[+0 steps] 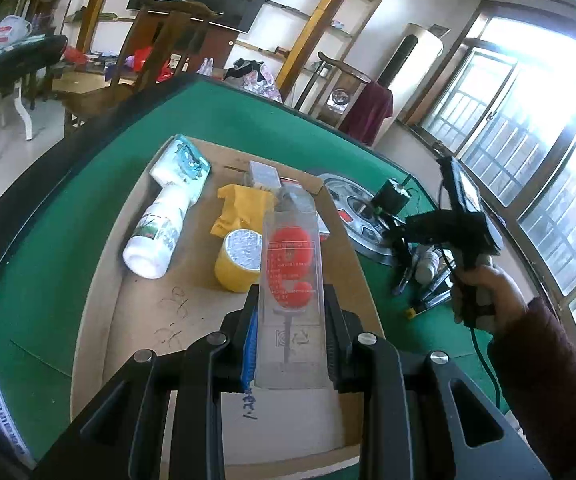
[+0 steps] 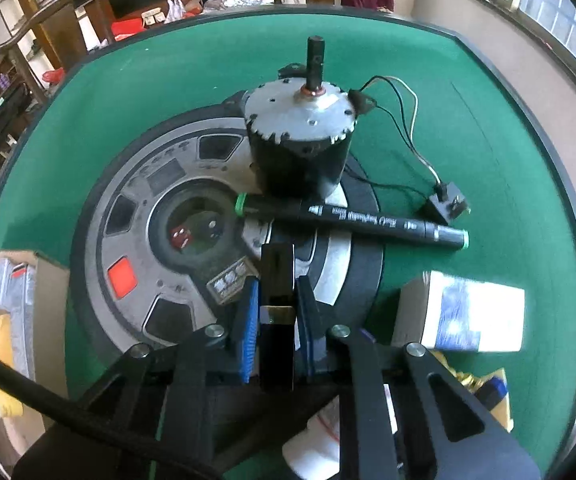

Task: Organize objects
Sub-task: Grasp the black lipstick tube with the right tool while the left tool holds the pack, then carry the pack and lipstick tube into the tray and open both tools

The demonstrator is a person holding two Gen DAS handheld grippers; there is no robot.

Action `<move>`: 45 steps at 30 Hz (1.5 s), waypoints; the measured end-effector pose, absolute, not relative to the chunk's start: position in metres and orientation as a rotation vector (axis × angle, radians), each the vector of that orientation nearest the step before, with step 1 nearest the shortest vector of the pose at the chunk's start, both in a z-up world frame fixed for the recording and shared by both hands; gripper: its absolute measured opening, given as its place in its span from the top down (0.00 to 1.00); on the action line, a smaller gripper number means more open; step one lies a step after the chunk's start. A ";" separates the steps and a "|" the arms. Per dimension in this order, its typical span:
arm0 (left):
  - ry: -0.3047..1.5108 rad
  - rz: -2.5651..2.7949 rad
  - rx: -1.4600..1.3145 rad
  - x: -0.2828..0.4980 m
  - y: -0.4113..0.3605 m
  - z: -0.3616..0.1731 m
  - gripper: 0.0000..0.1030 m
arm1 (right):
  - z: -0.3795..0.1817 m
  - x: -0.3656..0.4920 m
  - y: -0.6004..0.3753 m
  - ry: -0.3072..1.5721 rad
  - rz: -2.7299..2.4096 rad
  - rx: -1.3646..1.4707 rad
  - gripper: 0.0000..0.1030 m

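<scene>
A green felt table (image 1: 88, 208) fills a cluttered living room with bright windows at three o'clock. In the left wrist view, the left gripper (image 1: 290, 308) is clamped on a clear plastic package (image 1: 292, 280) holding something red, held above the cardboard tray (image 1: 136, 320). In the tray, at eleven o'clock from the package, lie a yellow tape roll (image 1: 238, 260), a yellow cloth (image 1: 244, 208) and a white bottle (image 1: 160, 232) on its side. In the right wrist view, the right gripper (image 2: 276, 304) is closed on a slim black object with a gold band (image 2: 276, 280), over the round dial panel (image 2: 160, 240). At twelve o'clock from it lies a black marker (image 2: 352, 220), and beyond that a motor (image 2: 300, 140) stands. A white box (image 2: 472, 312) sits at three o'clock.
</scene>
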State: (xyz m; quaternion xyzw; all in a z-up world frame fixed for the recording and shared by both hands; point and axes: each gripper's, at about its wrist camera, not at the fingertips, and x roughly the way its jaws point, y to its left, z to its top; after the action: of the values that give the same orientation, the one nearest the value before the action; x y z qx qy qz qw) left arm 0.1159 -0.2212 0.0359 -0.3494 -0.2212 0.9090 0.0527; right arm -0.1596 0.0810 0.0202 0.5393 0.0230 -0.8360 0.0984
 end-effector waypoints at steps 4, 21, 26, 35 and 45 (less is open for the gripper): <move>-0.673 2.768 -1.077 0.120 -0.221 0.035 0.77 | 0.026 -0.140 0.098 -0.066 -2.462 1.529 0.85; -0.535 2.774 -1.213 0.104 -0.192 0.034 0.77 | 0.093 -0.065 0.083 -0.271 -2.266 1.242 0.85; -0.496 2.746 -1.312 0.082 -0.185 0.025 0.77 | 0.092 -0.044 0.051 -0.236 -2.151 1.239 0.85; -0.498 2.680 -1.454 0.052 -0.183 0.005 0.78 | 0.060 -0.019 -0.009 -0.088 -2.031 1.318 0.85; -0.508 2.722 -1.435 0.053 -0.187 0.003 0.77 | 0.033 -0.023 -0.042 0.028 -2.048 1.396 0.85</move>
State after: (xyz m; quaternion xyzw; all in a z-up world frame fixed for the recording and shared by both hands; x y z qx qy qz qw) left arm 0.0532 -0.1872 0.0029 -0.4602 -0.1629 0.8727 0.0112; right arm -0.0235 -0.0417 0.0332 0.5326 0.0108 -0.7813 0.3252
